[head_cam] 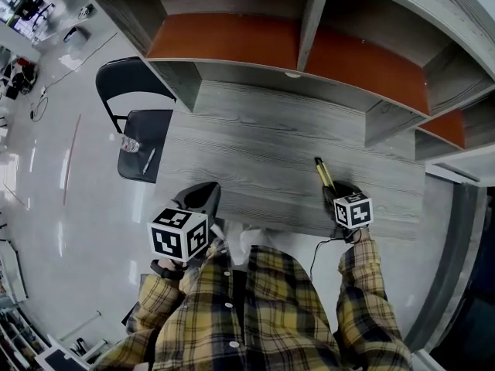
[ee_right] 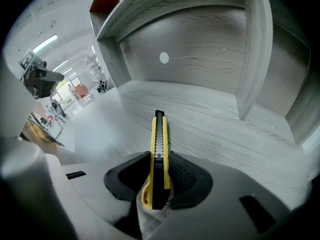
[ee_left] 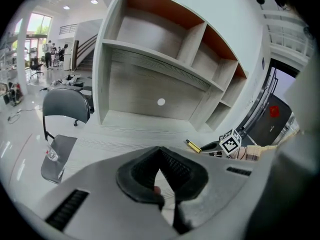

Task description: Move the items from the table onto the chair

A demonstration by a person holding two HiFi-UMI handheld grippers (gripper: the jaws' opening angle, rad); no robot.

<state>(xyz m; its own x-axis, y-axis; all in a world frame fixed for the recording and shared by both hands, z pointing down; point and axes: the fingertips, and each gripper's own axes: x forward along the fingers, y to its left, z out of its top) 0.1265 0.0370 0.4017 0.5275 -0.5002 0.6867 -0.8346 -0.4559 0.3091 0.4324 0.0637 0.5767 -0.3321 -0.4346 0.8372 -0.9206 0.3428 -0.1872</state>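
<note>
The right gripper is being shown clamped across a yellow-and-black utility knife. Both pads are being pressed against its long flanks near the butt end, and the tip is being pointed toward the shelving. The knife is being kept flat near the table's front edge, toward the right corner. It is being judged light, stiff and smooth-sided, so liable to pivot or slip. A hold across the flanks nearer the middle is being judged the steadier one. The left gripper is being held off the front edge near the left corner, its jaws closed together on nothing. The grey wood-grain top is being left bare apart from the knife. A shelf unit with orange-brown panels is being carried along the back edge. Beyond the left edge, a black chair is being occupied by a small clear bottle and a pen-like stick. A glossy pale floor is being shown beneath it.
</note>
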